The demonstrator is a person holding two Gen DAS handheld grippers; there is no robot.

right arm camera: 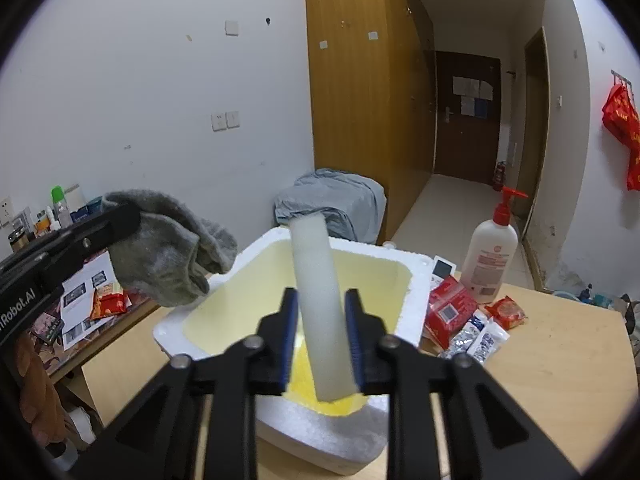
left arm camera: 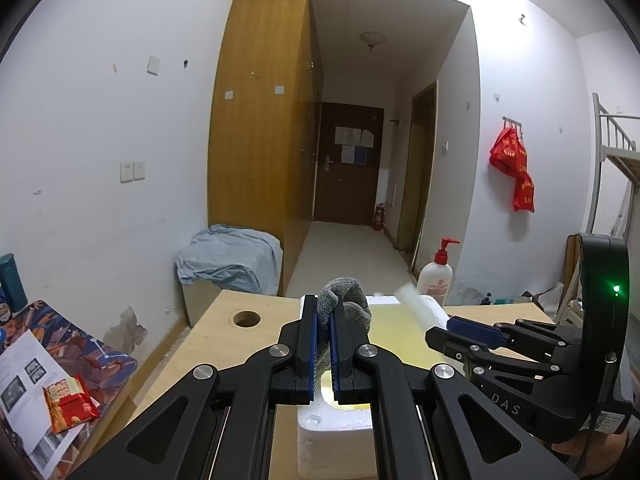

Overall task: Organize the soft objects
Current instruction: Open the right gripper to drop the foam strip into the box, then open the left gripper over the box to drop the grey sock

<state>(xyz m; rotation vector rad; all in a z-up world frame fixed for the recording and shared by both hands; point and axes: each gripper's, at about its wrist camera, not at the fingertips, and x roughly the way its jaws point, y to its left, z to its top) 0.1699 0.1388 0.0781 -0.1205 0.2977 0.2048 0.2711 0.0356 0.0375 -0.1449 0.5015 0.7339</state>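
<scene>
Jaws of the left gripper (left arm camera: pixel 324 344) clench one grey sock (left arm camera: pixel 345 294); those of the right gripper (right arm camera: pixel 322 340) stand slightly parted around one white foam strip (right arm camera: pixel 318 300).
Both soft things hang over one white foam box (right arm camera: pixel 416 292) on the wooden table (right arm camera: pixel 560 360). Beside the box: one pump bottle (right arm camera: pixel 490 258), several snack packets (right arm camera: pixel 452 312).

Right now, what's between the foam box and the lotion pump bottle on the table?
In the right wrist view, a small white remote-like device lies between the foam box and the lotion bottle, with a red snack packet just in front of it.
</scene>
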